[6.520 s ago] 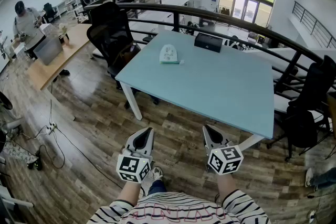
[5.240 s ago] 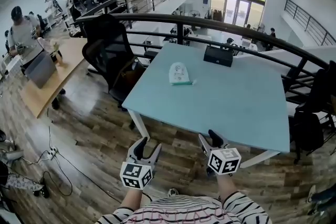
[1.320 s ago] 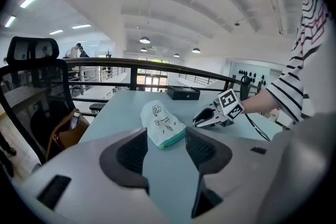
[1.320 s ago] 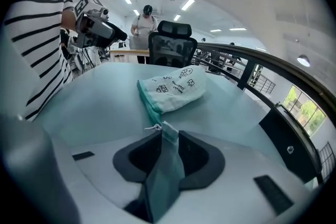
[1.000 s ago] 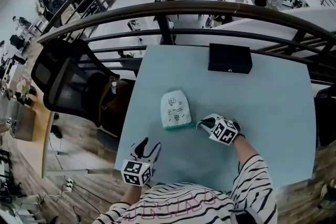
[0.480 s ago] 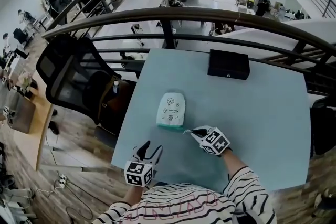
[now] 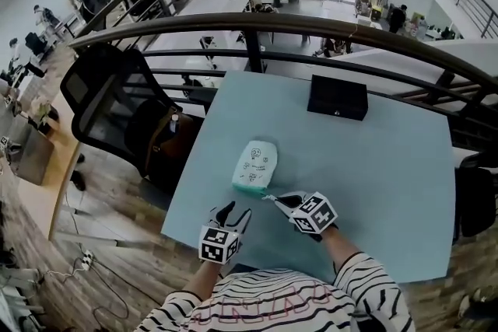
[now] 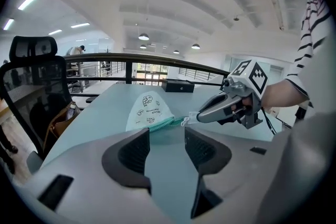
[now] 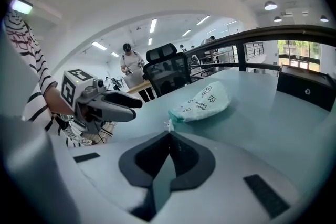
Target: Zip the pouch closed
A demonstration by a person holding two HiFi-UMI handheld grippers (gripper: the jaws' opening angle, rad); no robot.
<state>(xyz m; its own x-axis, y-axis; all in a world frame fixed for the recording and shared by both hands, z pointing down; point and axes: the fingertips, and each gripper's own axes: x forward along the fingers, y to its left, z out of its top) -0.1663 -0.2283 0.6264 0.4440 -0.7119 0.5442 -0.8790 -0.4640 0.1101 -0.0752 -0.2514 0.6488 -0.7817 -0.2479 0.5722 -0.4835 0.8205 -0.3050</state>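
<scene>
My right gripper pinches shut on the small white zipper pull of the white-and-mint fabric pouch lying flat on the pale blue table, while my left gripper hovers nearby, jaws apart, seemingly ready to steady it.

The white doodle-printed pouch is lying flat ahead of the parted left jaws, its zip pull sitting pinched in the right jaws.
</scene>
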